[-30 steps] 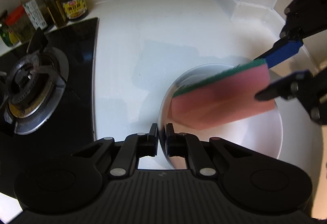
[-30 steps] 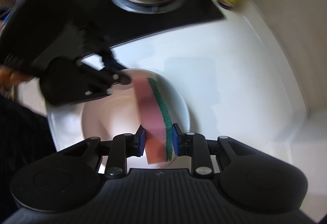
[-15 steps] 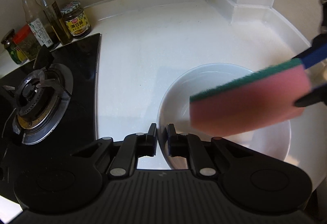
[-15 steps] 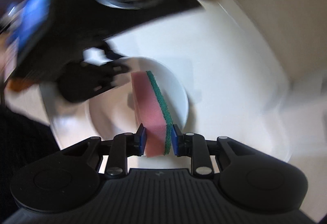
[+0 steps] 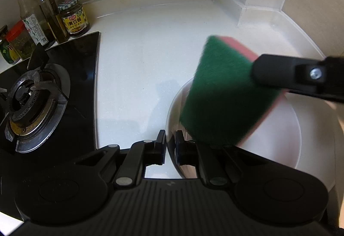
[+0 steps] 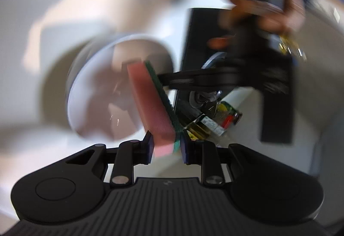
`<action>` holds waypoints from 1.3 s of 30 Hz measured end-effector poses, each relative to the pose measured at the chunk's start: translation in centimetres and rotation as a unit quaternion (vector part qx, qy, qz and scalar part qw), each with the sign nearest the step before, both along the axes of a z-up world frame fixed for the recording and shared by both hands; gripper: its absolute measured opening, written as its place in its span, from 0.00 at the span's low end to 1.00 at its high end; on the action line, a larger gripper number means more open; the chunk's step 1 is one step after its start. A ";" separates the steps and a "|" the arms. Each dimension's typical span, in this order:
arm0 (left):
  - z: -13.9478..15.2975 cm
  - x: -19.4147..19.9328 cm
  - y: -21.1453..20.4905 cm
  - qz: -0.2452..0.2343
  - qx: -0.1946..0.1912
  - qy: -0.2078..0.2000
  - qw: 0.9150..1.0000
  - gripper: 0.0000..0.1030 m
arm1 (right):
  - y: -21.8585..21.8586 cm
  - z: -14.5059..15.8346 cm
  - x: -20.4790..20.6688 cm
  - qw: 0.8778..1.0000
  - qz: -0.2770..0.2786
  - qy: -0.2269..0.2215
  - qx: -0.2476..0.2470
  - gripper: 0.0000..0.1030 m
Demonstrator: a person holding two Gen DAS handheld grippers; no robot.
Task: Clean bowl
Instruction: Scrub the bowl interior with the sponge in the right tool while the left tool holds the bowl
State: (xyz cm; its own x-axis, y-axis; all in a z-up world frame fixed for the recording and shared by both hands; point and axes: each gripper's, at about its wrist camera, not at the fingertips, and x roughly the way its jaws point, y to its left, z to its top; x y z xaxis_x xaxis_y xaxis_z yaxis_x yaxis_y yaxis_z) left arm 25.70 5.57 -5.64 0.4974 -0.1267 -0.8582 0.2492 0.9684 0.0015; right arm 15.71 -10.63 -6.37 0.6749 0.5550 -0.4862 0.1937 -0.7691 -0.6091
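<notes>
- Underneath, a glossy white desk (image 5: pixel 150 59) runs into a tiled corner, with a black glass hob (image 5: pixel 73 76) and its gas burner (image 5: pixel 32 102) at the left, and sauce bottles and jars (image 5: pixel 43 20) behind it.
- Motion blur smears the right wrist view; the left claw (image 5: pixel 171 145) covers the near rim of the bowl.
- Smooth and round, the white bowl (image 5: pixel 286 139) sits on the desk, its rim pinched by the left claw.
- Meanwhile the right claw (image 6: pixel 166 147) squeezes a pink sponge (image 6: pixel 150 102) with a coarse green scouring face over the bowl.
</notes>
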 end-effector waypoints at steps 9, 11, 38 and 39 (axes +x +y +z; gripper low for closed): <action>-0.2 -0.1 0.1 0.000 -0.004 0.002 1.000 0.07 | 0.0 -1.6 1.4 0.997 -0.028 -0.059 -0.039 0.20; -0.2 -0.1 0.1 0.002 -0.005 0.004 1.000 0.07 | -0.3 -1.4 1.5 0.996 -0.042 -0.058 -0.055 0.21; -0.4 0.2 0.3 0.012 -0.017 0.014 1.000 0.07 | -1.1 -1.9 1.6 0.999 -0.020 -0.016 -0.041 0.25; -0.4 0.2 0.3 0.012 -0.018 0.014 1.000 0.07 | -1.1 -1.8 1.8 0.999 -0.021 -0.018 -0.043 0.25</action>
State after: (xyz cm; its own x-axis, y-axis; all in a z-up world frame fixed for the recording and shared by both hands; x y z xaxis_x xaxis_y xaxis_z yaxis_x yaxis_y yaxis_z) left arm 25.92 5.92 -6.04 0.4762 -0.1467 -0.8670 0.2253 0.9734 -0.0409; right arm 17.51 -11.74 -8.21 0.7152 0.4822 -0.5060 0.1804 -0.8268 -0.5328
